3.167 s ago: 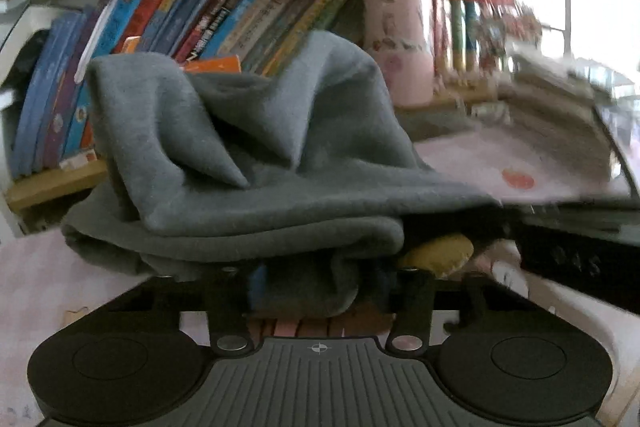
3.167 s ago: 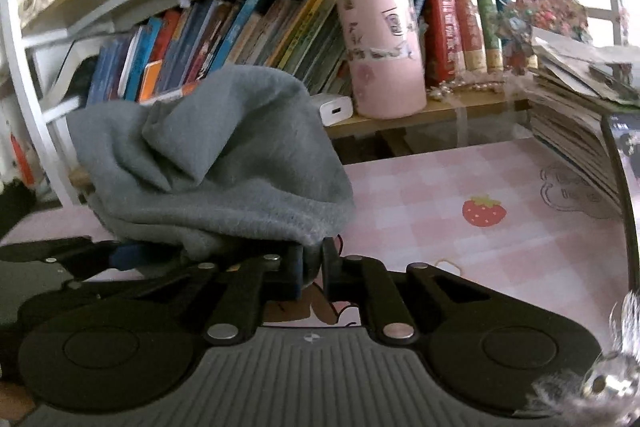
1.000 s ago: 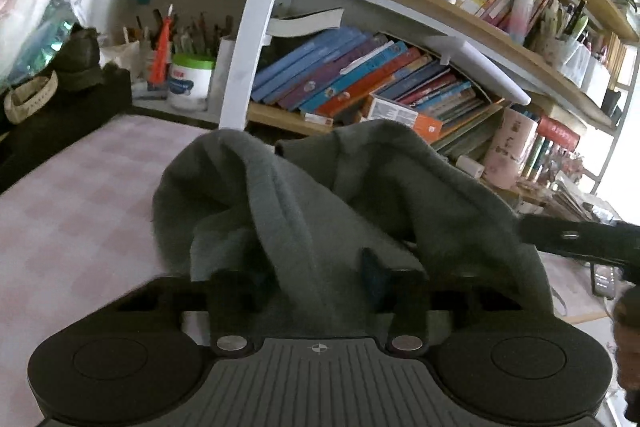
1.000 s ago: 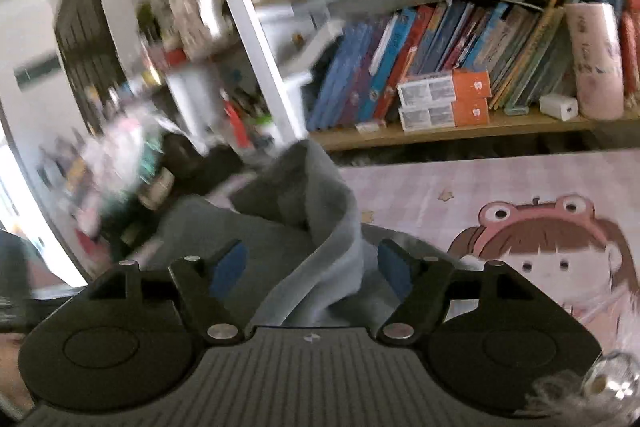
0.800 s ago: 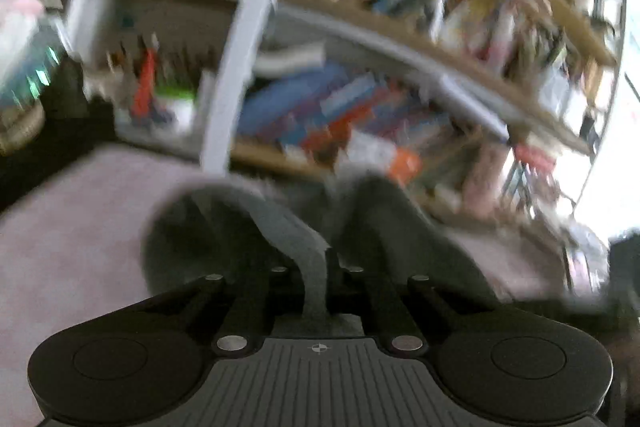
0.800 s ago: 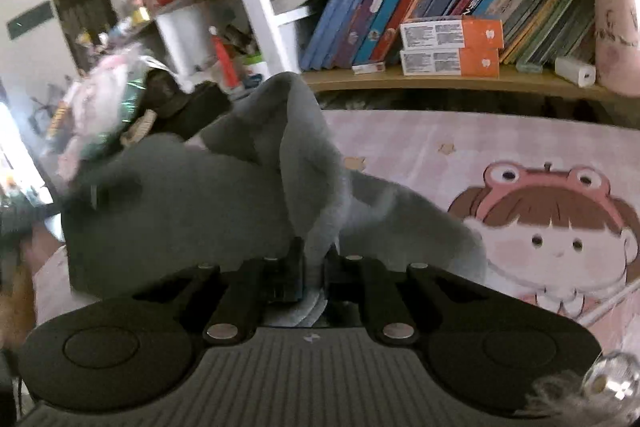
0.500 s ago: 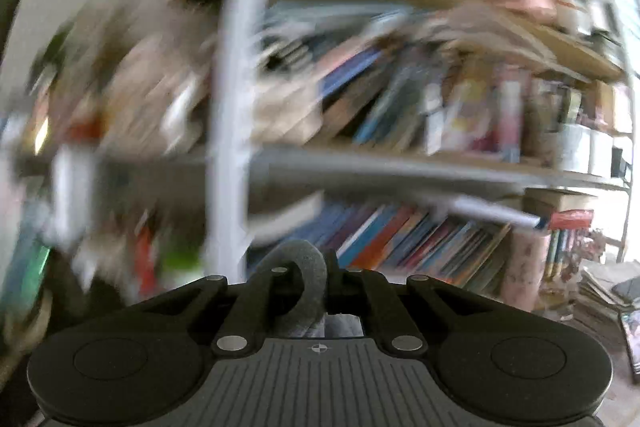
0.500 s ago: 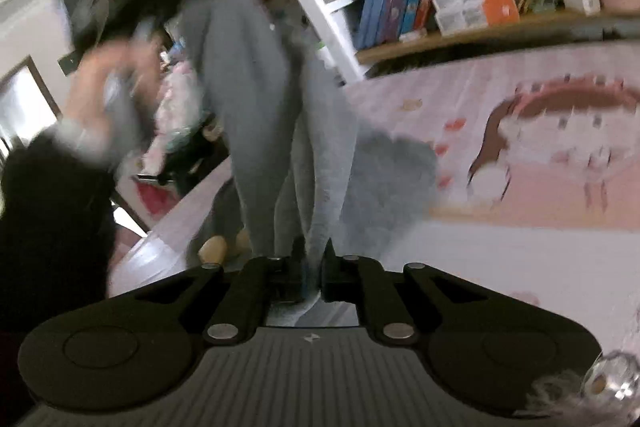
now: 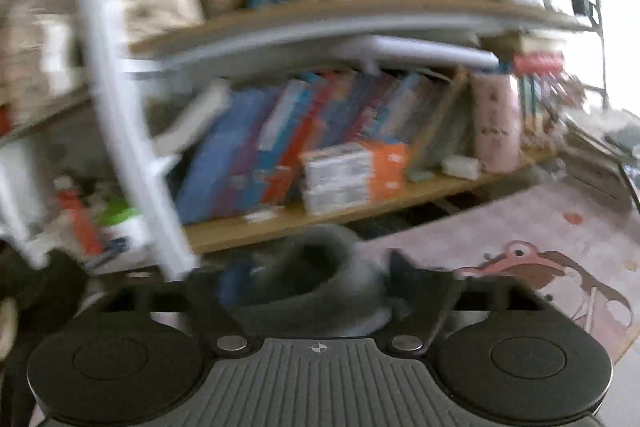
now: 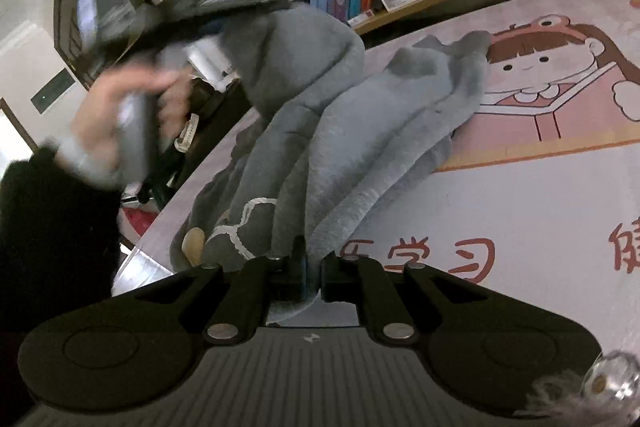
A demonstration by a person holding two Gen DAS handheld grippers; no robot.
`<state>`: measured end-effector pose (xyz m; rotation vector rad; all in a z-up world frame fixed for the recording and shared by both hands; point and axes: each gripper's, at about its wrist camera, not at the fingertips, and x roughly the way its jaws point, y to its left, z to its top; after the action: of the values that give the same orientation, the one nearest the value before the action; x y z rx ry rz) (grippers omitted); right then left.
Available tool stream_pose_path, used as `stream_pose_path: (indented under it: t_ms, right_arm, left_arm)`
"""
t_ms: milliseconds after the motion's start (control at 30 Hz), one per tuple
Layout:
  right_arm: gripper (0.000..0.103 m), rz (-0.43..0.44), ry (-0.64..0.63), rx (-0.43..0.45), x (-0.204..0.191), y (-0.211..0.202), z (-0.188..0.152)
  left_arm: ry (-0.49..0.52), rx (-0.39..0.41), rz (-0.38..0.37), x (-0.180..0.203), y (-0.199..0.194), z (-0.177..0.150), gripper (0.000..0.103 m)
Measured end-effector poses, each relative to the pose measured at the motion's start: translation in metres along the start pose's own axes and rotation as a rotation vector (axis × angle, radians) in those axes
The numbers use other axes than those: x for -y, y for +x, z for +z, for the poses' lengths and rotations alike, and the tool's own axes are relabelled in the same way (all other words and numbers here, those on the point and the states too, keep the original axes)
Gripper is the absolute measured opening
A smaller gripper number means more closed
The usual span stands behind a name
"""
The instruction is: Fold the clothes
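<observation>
Near the desk's left edge, my right tool (image 10: 314, 269) has its fingers pinched nearly together on a fold of the grey garment (image 10: 352, 131), while my left tool (image 9: 308, 283) stands with its fingers spread wide and a roll of the same cloth lying between them; through the blur I cannot tell whether it grips or merely cradles it. From the right wrist view my left hand (image 10: 120, 107) holds that tool well above the desk (image 10: 520, 211), so the garment hangs from it in long pleats and trails down onto the mat toward the right tool. I judge this to be the lift-and-spread stage: the cloth is bunched, not flat. Next I need both tools apart to pull it taut, then lay it flat on the desk. It is thick, soft fleece, matte and heavy-draping, with a white stitched outline near its lower hem.
</observation>
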<state>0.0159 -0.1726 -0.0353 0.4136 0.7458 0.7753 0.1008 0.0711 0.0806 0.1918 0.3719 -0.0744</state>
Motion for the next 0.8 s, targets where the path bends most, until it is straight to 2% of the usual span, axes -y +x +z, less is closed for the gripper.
stream_pose_path:
  t_ms: [167, 300, 500, 633, 667, 700, 733, 767, 800]
  right_arm:
    - [0.006, -0.002, 0.013, 0.012, 0.005, -0.001, 0.002]
    - [0.008, -0.014, 0.012, 0.020, 0.007, -0.003, 0.002]
    - [0.014, -0.042, 0.005, 0.040, 0.009, -0.005, 0.004]
    - [0.018, -0.068, 0.003, 0.063, 0.011, -0.009, 0.008]
    - [0.019, -0.075, 0.003, 0.069, 0.012, -0.010, 0.009]
    - [0.019, -0.081, 0.002, 0.075, 0.012, -0.011, 0.010]
    - [0.019, -0.088, 0.002, 0.081, 0.013, -0.012, 0.011]
    - [0.019, -0.094, 0.001, 0.087, 0.013, -0.013, 0.012]
    - [0.019, -0.101, 0.001, 0.093, 0.014, -0.014, 0.013]
  left_arm:
    - [-0.103, 0.010, 0.051, -0.045, -0.069, -0.046, 0.084]
    - [-0.263, -0.030, 0.105, -0.081, -0.101, -0.087, 0.085]
    - [-0.422, -0.082, 0.177, -0.108, -0.117, -0.134, 0.085]
    - [-0.494, -0.101, 0.120, -0.116, -0.118, -0.149, 0.084]
    - [-0.515, -0.095, 0.092, -0.117, -0.119, -0.151, 0.079]
    - [-0.540, -0.092, 0.066, -0.118, -0.119, -0.153, 0.069]
    - [-0.564, -0.097, 0.043, -0.119, -0.117, -0.154, 0.046]
    - [-0.590, -0.110, 0.021, -0.120, -0.114, -0.155, 0.038]
    - [-0.607, -0.124, 0.003, -0.120, -0.109, -0.156, 0.038]
